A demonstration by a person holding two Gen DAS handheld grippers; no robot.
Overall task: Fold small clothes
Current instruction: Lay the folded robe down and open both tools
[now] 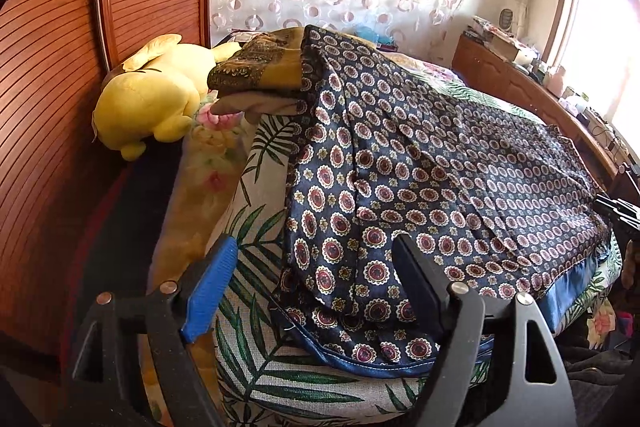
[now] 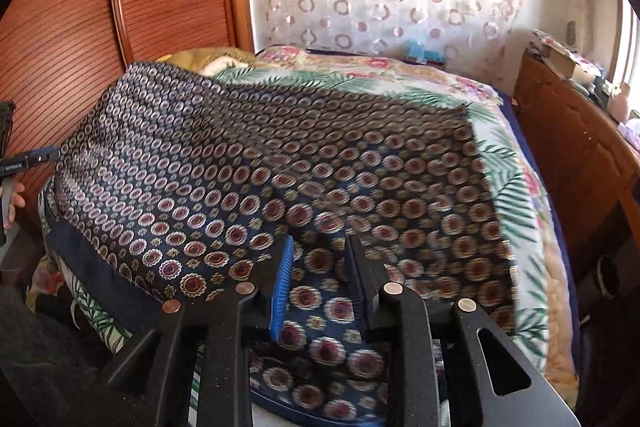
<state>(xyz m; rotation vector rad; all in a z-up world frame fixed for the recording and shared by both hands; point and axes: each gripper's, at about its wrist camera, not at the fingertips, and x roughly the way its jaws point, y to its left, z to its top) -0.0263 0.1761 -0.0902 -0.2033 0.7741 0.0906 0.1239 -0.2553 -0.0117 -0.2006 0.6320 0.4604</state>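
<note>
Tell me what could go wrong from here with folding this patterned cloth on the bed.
1. The navy patterned cloth looks slippery and its blue hem hangs near the bed's edge, so it may slide off.
2. Both the left gripper and the right gripper stand open with cloth between the fingers but unpinched; closing now might catch one layer only.
3. Its far corner lies over the folded clothes beside the yellow plush toy; pulling could topple them.

Navy medallion-print garment of thin, satiny cloth, glossy plain-blue hem band. Leaf-print bed cover of coarse, matt woven fabric. Yellow plush toy, soft, fuzzy pile. Reddish wooden headboard, ribbed, semi-gloss varnish. Matt black plastic gripper fingers, ridged blue pad, bright metal pins.
</note>
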